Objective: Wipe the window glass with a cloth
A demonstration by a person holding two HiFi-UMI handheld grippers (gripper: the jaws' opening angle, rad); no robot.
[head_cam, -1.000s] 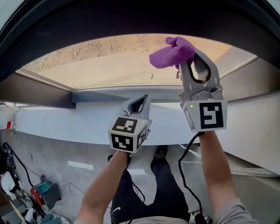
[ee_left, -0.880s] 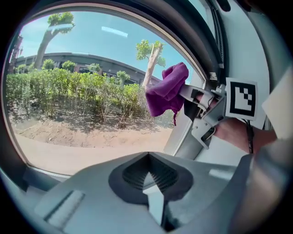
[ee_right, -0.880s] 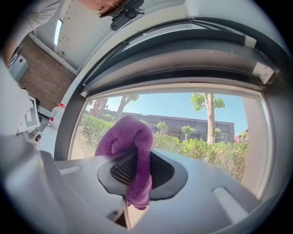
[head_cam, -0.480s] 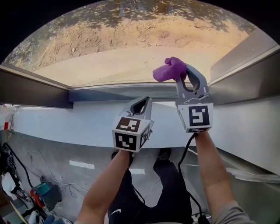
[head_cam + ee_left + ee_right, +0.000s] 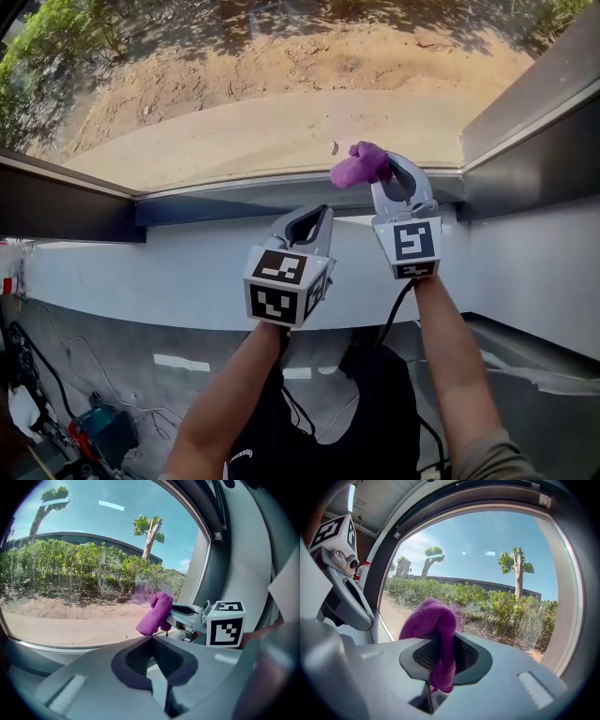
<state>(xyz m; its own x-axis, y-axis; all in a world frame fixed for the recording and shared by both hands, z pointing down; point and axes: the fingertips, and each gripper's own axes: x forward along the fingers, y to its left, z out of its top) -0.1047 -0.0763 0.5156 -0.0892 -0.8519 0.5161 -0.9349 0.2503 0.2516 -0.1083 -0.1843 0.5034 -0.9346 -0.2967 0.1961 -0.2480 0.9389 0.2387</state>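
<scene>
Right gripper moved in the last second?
Yes. The right gripper with the cloth has dropped down the glass: the cloth was well above the lower frame, now just above it.

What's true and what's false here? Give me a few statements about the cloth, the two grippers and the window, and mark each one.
1. The right gripper has the purple cloth clamped between its jaws. True.
2. The left gripper grips a corner of the cloth. False: its jaws are together on nothing.
3. The cloth lies flat on the sill. False: the right gripper holds it up in front of the window glass.
4. Trees and shrubs show through the glass. True.
</scene>
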